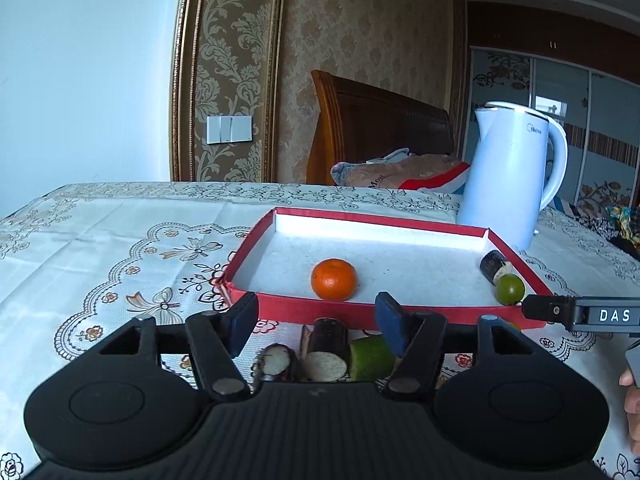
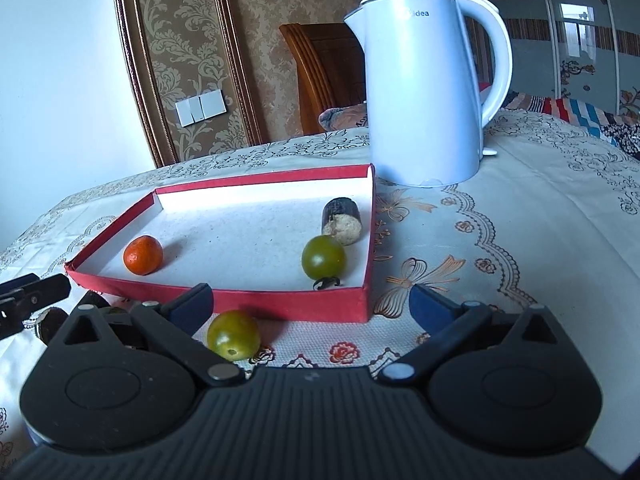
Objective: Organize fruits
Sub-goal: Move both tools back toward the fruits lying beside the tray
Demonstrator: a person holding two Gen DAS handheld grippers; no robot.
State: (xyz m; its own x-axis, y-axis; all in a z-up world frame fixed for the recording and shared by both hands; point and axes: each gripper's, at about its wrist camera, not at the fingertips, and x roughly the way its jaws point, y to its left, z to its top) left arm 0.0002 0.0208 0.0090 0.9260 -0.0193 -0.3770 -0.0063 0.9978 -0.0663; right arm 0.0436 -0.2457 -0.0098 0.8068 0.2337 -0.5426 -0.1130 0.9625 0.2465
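Nearest to us, our left gripper (image 1: 318, 326) hangs with its jaws spread and nothing between them, just above three pieces lying on the tablecloth (image 1: 100, 248): two dark-skinned sugarcane stubs (image 1: 324, 350) and a green piece (image 1: 370, 358) (we cannot tell what fruit it is). Our right gripper (image 2: 312, 306) is likewise spread wide and empty, with a green tomato (image 2: 233, 335) on the cloth just inside its left finger.

Just beyond both grippers sits the red tray (image 2: 224, 300). Inside it, an orange (image 2: 143, 255) rests near the front left, a second green tomato (image 2: 323, 257) lies toward the front right corner, and another sugarcane stub (image 2: 342, 216) lies just behind that tomato, near the right wall.

Behind the tray's far right corner stands a white kettle (image 2: 428, 88), upright on the cloth.
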